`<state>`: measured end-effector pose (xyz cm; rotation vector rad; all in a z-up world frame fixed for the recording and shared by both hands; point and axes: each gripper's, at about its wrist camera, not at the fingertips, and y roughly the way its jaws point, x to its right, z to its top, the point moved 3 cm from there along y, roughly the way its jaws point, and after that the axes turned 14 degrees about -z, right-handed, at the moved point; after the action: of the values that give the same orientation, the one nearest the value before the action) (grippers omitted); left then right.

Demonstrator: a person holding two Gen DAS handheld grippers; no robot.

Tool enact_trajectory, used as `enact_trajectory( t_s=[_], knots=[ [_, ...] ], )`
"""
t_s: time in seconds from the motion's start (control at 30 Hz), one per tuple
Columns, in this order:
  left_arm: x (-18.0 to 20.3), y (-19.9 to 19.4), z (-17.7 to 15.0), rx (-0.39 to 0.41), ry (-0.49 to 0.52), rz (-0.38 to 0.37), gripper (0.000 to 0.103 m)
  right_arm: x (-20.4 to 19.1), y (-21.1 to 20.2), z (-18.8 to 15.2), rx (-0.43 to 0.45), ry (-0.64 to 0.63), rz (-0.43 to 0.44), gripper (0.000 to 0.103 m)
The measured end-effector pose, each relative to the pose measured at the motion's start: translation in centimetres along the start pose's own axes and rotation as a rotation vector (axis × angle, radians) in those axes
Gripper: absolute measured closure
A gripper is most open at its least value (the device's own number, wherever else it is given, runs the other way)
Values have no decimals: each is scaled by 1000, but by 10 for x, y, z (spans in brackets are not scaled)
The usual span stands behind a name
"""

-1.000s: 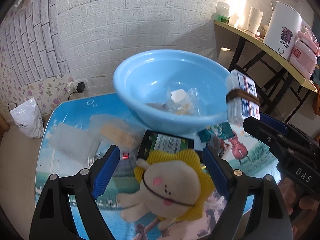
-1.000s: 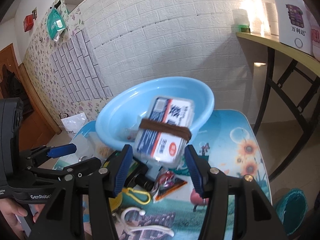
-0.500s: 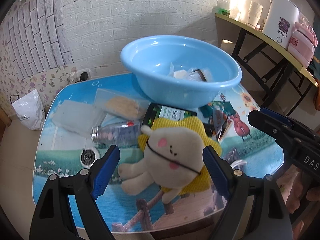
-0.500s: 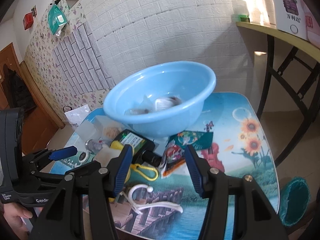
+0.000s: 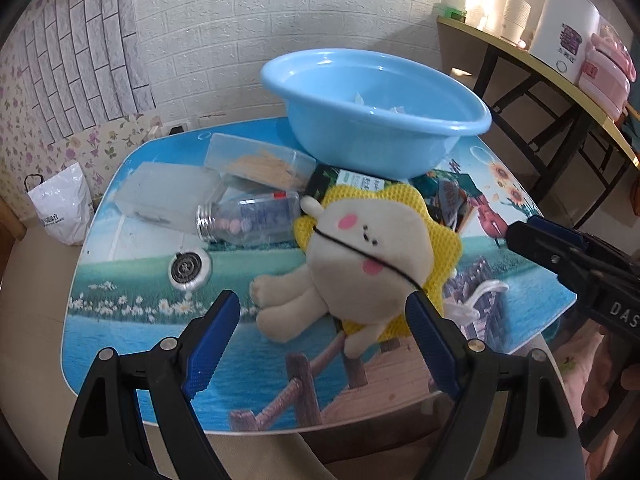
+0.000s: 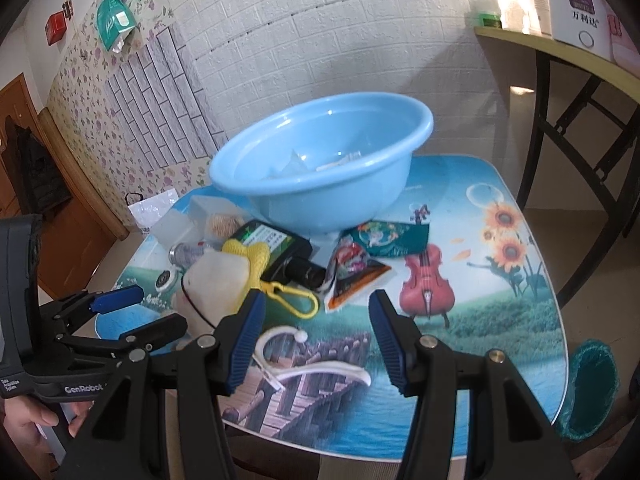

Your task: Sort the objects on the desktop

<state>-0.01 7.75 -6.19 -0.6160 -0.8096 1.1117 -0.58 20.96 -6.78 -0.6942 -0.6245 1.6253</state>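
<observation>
The right gripper (image 6: 316,338) hangs with its jaws apart and nothing between them, over a white hook (image 6: 316,364) on the picture-printed table (image 6: 500,280). At twelve o'clock from it sits the blue basin (image 6: 324,168) (a few pale items inside). At ten o'clock lies the plush toy (image 6: 218,280); the left gripper (image 6: 132,312) is at nine o'clock, also gaping.
</observation>
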Motion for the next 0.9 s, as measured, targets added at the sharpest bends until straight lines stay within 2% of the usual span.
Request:
enact_trajectory(
  t_s=[0.5, 0.57, 0.63, 0.8, 0.9],
  knots=[
    [-12, -2, -13, -4, -23, -2, 18, 9, 4, -9, -14, 35, -35, 48],
    [-13, -3, -14, -3, -23, -3, 18, 10, 4, -9, -13, 42, -34, 34],
    [-15, -3, -16, -2, -24, -4, 18, 9, 4, -9, -14, 45, -30, 28],
    [-18, -3, -18, -4, -28, -6, 18, 5, -1, -9, 8, 23, -30, 26],
    [-21, -4, -20, -1, -31, -6, 18, 6, 1, -12, -1, 20, -41, 21]
  ],
)
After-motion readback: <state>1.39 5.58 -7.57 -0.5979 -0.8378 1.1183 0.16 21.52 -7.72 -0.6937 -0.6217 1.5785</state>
